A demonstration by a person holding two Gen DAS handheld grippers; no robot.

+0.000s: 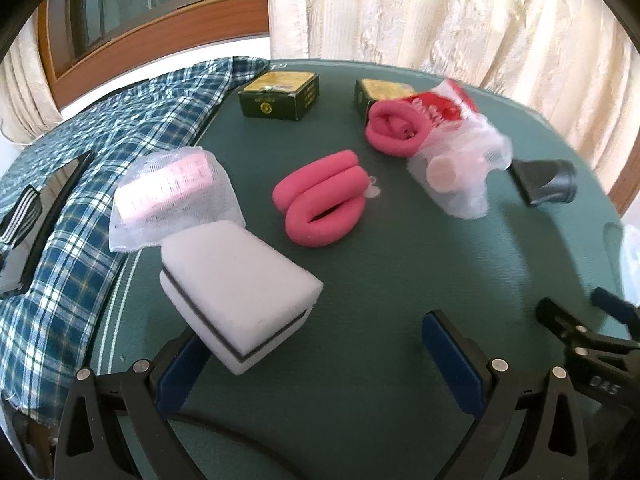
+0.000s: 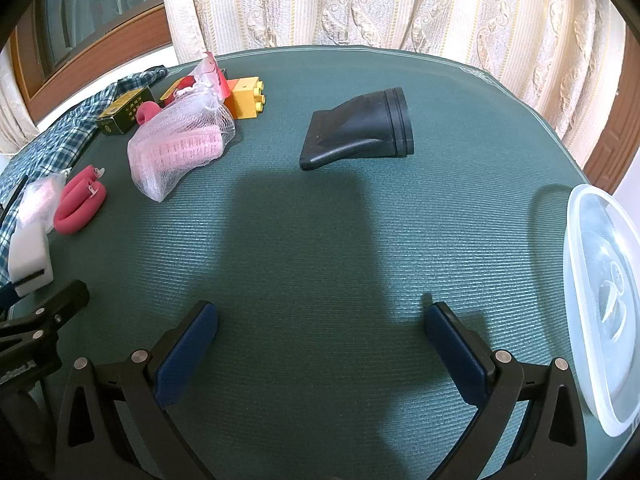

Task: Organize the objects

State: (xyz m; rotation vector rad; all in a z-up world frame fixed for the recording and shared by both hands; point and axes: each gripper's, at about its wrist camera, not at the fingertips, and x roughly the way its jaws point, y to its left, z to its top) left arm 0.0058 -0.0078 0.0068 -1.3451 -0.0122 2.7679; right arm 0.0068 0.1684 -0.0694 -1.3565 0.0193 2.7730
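My left gripper [image 1: 316, 344] is open above the green table. A white sponge block [image 1: 236, 284] lies by its left finger, not pressed. Past the sponge sit a netted pink roller pack [image 1: 168, 192], a folded pink foam roller [image 1: 320, 204], another pink foam roller [image 1: 396, 128] and a net bag of rollers [image 1: 456, 176]. Two dark green boxes [image 1: 280, 94] stand at the back. My right gripper [image 2: 320, 332] is open over bare table, nothing between its fingers. A black nozzle [image 2: 360, 128] lies ahead of it. The net bag [image 2: 180, 144] and a yellow toy brick [image 2: 248, 98] sit far left.
A blue plaid cloth [image 1: 80, 208] covers the table's left side, with a dark flat object [image 1: 44, 216] on it. A clear plastic container [image 2: 604, 292] stands at the right edge. Cream curtains [image 2: 360, 4] hang behind the table. My right gripper's tip [image 1: 576, 332] shows at lower right in the left wrist view.
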